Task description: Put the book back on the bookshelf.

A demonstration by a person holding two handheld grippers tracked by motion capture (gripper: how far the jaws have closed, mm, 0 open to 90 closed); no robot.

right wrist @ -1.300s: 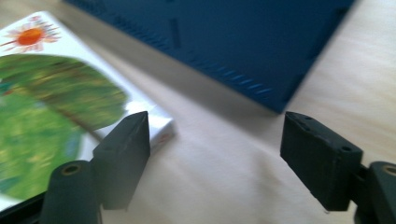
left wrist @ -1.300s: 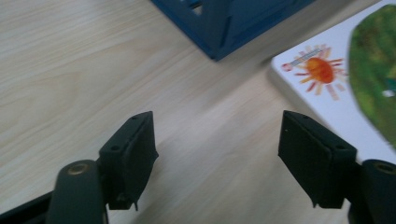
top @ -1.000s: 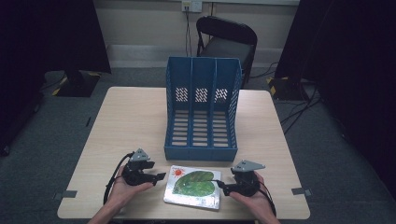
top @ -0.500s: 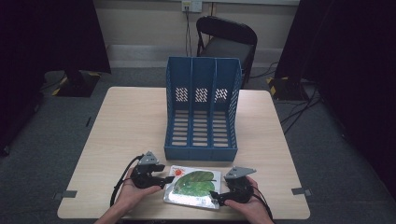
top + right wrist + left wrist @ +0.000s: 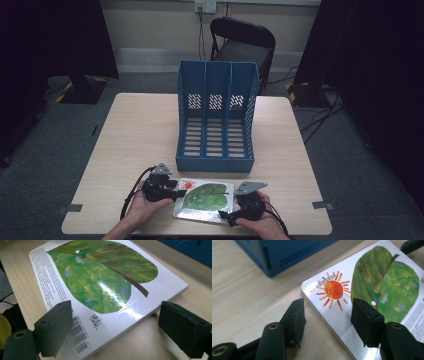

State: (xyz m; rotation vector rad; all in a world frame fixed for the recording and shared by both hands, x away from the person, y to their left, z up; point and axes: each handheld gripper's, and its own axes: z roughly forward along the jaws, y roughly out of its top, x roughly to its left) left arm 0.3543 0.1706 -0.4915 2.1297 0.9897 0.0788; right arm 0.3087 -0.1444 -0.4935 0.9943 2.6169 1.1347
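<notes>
A flat book (image 5: 205,199) with a white cover, a large green leaf and an orange sun lies near the table's front edge. My left gripper (image 5: 174,192) is at its left end and open. In the left gripper view the book's (image 5: 387,285) sun corner sits between the spread jaws of that gripper (image 5: 327,315), one jaw beside the edge and one over the cover. At the book's front right corner my right gripper (image 5: 226,216) is open. In the right gripper view its jaws (image 5: 120,327) stand wide on either side of the barcode corner of the book (image 5: 100,277).
A blue three-slot file holder (image 5: 216,120) stands at the table's middle, its open front just behind the book; its base shows as blue holder (image 5: 287,252). The wooden table (image 5: 135,135) has bare room left and right. A dark chair (image 5: 242,45) stands beyond the far edge.
Both hands have brought their grippers inward to the book's ends. The right gripper has dropped toward the front corner. The book has not moved.
</notes>
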